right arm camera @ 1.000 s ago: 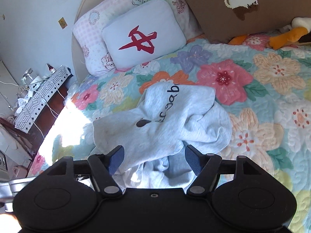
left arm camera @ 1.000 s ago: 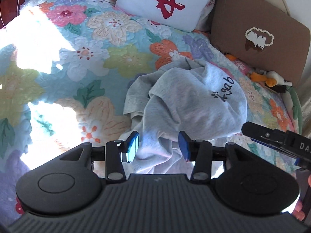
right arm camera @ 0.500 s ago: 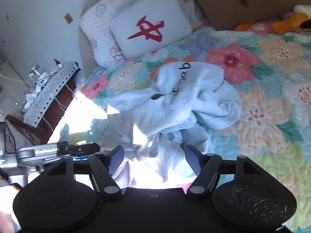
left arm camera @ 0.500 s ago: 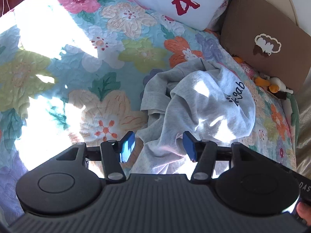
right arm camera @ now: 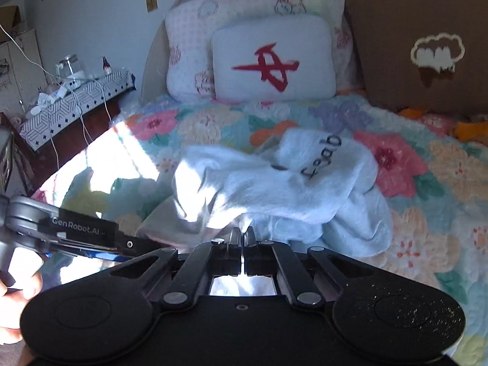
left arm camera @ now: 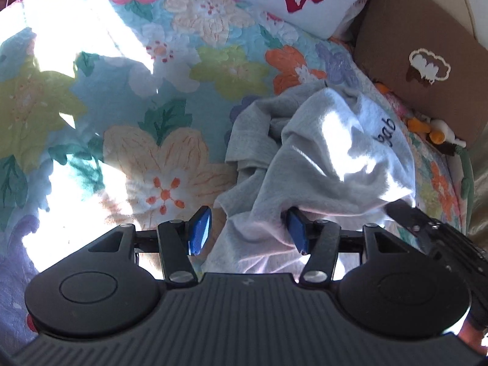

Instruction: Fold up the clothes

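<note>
A crumpled light grey sweatshirt (left arm camera: 329, 158) with dark lettering lies on the floral quilt (left arm camera: 122, 97). It also shows in the right wrist view (right arm camera: 289, 183). My left gripper (left arm camera: 248, 231) is open, its blue pads on either side of the sweatshirt's near edge. My right gripper (right arm camera: 242, 235) is shut on the sweatshirt's near edge, with the fabric bunched at its tips. The left gripper's body (right arm camera: 76, 231) shows at the left of the right wrist view.
A white pillow with a red mark (right arm camera: 271, 61), a pink-patterned pillow (right arm camera: 231, 15) and a brown cushion (right arm camera: 427, 48) stand at the bed's head. An orange and white plush toy (left arm camera: 433, 128) lies by the cushion. A cluttered side table (right arm camera: 70, 91) stands at left.
My right gripper has gone from wide open to shut on the sweatshirt's near edge. Both grippers have moved lower and closer to the garment. The left gripper has stayed open.
</note>
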`<action>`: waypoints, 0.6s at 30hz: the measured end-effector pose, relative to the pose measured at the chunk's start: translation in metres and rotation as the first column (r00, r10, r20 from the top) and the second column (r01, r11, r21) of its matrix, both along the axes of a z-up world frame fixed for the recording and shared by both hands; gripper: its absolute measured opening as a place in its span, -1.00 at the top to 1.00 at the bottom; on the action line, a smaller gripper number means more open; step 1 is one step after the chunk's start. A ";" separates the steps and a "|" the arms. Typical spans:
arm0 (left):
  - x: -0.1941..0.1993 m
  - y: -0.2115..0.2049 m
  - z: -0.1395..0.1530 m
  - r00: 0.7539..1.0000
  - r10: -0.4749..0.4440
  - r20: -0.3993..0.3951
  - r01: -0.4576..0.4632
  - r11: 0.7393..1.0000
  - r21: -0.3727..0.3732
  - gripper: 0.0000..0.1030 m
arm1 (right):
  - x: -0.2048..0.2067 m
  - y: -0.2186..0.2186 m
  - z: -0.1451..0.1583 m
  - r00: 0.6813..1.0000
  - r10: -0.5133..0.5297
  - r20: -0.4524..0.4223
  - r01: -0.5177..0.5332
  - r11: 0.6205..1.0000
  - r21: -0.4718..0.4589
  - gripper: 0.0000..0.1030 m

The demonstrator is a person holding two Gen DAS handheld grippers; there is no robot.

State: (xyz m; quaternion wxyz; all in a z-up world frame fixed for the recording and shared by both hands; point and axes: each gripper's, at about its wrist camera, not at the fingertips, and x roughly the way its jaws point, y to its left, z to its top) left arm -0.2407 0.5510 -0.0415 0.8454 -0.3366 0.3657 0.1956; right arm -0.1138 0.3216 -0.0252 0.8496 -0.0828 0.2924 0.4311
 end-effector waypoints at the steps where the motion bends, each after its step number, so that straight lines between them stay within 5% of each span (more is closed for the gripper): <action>1: -0.002 -0.003 0.008 1.000 0.003 0.029 -0.004 0.999 0.033 -0.04 | 0.002 -0.005 0.012 0.999 -0.012 0.042 0.012 1.000 0.002 0.97; 8: 0.008 -0.041 0.031 0.956 -0.193 0.219 0.184 0.981 0.061 -0.34 | 0.029 -0.039 0.056 0.962 -0.116 0.247 0.133 0.989 -0.057 0.98; 14: 0.033 -0.099 0.027 0.903 -0.381 0.200 0.356 0.922 0.151 -0.42 | 0.045 -0.092 0.069 0.906 -0.236 0.351 0.287 0.953 -0.100 0.99; 18: 0.033 -0.111 0.030 0.926 -0.340 0.165 0.299 0.926 0.228 -0.42 | 0.074 -0.140 0.073 0.852 -0.336 0.402 0.417 0.899 -0.134 0.99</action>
